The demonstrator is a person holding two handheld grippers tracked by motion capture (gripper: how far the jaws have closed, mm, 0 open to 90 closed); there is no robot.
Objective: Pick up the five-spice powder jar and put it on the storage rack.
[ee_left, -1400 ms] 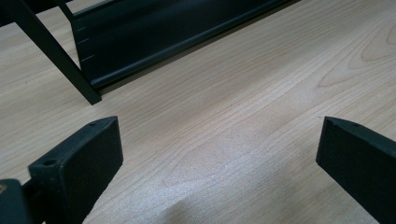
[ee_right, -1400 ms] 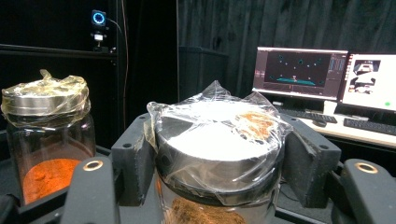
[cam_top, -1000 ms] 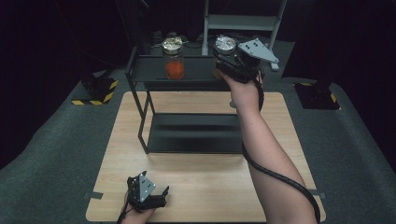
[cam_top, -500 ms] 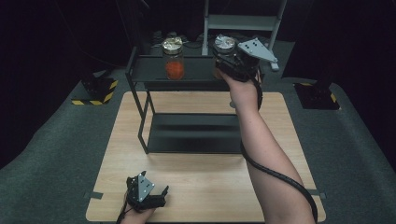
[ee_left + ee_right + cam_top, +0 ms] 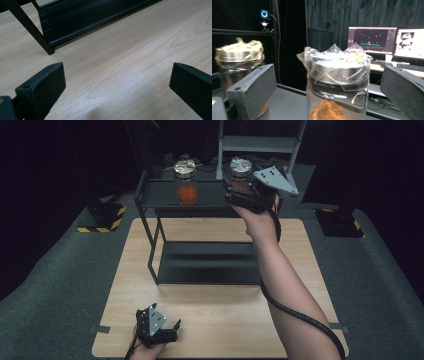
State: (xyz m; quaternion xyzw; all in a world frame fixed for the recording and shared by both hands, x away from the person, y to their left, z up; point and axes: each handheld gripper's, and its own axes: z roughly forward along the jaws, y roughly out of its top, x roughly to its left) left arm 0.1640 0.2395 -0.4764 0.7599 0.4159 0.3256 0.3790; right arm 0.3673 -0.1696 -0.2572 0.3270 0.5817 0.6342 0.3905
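while the right hand-held gripper point(image 5: 243, 195) is raised at the right end of the black rack's point(image 5: 150, 240) top shelf, its jaws stand wide apart with the brown-powder jar point(image 5: 241, 174) between them. they have just been opening, and in the right gripper view neither pad presses on the jar point(image 5: 338, 87): there is a gap on each side, so the jar is let go. it stands upright on the top shelf, towards the shelf's right end. its metal lid is covered with crinkled clear film, and brown powder fills the lower part of the glass.

a second jar point(image 5: 186, 182), with orange contents and the same film-wrapped metal lid, stands upright on the same shelf to the left, well apart from the first. in the right gripper view it shows behind that gripper's left jaw point(image 5: 238, 65).

the rack sits on the far half of the desk point(image 5: 300, 285); its lower shelf is bare and dark.

the left hand-held gripper point(image 5: 162, 332) rests low at the near edge of the desk, left of centre, far from both jars. in the left gripper view its jaws are spread wide over bare wood grain point(image 5: 120, 65), nothing between them, with a rack leg point(image 5: 32, 30) and the edge of the lower shelf ahead of it.

a black cable point(image 5: 300, 315) trails from the right gripper along the forearm towards the near right corner.
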